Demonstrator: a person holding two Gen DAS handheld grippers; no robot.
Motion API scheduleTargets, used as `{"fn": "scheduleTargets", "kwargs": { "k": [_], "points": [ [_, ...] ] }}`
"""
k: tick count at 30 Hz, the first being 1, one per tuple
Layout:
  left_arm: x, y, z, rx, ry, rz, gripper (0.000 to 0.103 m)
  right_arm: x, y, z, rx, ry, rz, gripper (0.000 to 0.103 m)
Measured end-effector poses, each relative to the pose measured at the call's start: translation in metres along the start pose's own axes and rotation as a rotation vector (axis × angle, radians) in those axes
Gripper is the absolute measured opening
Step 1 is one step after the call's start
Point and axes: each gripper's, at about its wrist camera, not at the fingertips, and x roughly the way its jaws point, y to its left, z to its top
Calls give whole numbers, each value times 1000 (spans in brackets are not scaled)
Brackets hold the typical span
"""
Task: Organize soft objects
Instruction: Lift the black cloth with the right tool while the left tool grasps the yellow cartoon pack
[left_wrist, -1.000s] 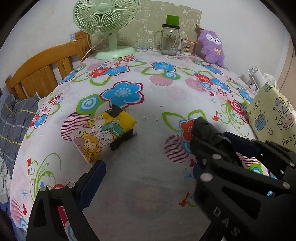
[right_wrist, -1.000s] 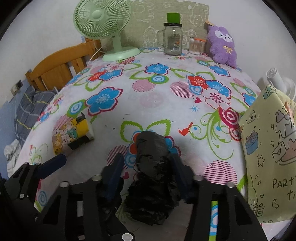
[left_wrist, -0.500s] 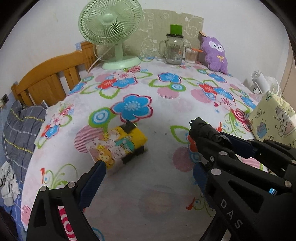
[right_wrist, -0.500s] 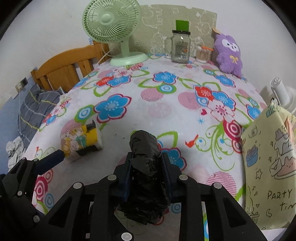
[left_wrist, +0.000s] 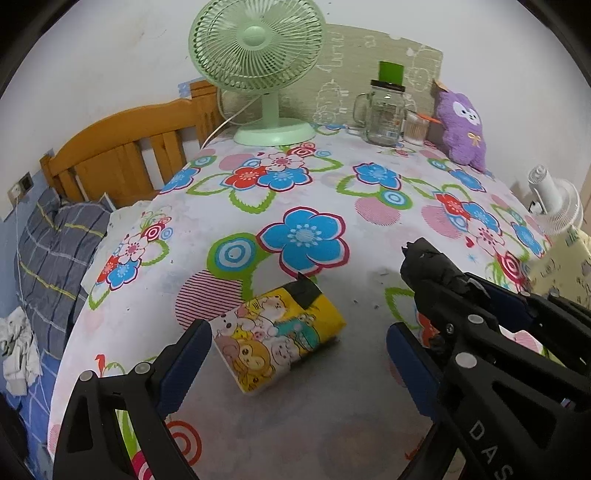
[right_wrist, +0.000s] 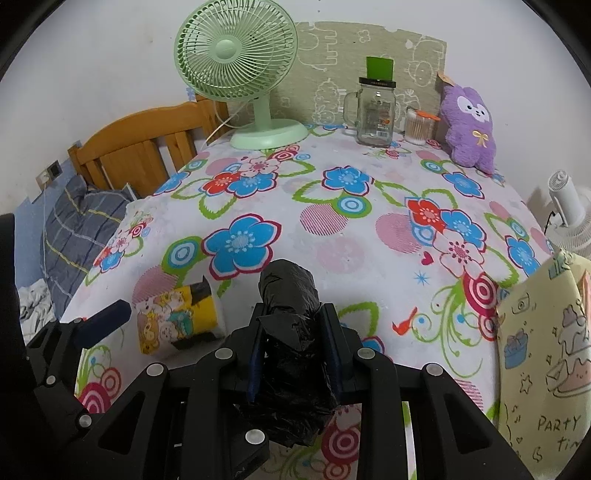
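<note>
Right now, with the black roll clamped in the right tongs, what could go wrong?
1. The crinkled black plastic bag roll is slick and squashy, and the right tongs grip only its middle, so it may slide out or unravel.
2. The open left tongs straddle the yellow cartoon-print tissue pack, which a stray move could push across the flowered tablecloth.

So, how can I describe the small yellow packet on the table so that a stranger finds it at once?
Start from the table with the flowered cloth and its green fan at the far edge. Come to the near side, just in front of the big blue flower: the tissue packet lies there flat. It alone is yellow with cartoon animals; the thing beside it is a black plastic roll in the right gripper.
</note>
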Motion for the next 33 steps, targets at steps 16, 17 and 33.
{"fn": "scheduleTargets", "kwargs": {
  "k": [16,17,33],
  "points": [
    [18,3,6,-22,-3,4,99,20,-2,8,-12,13,-22,31],
    [19,2,7,-22,-5,1,99,21,-3,9,-11,11,-24,31],
    [20,9,8,-55,2,68,100,24,1,12,-23,9,-7,31]
  ]
}}
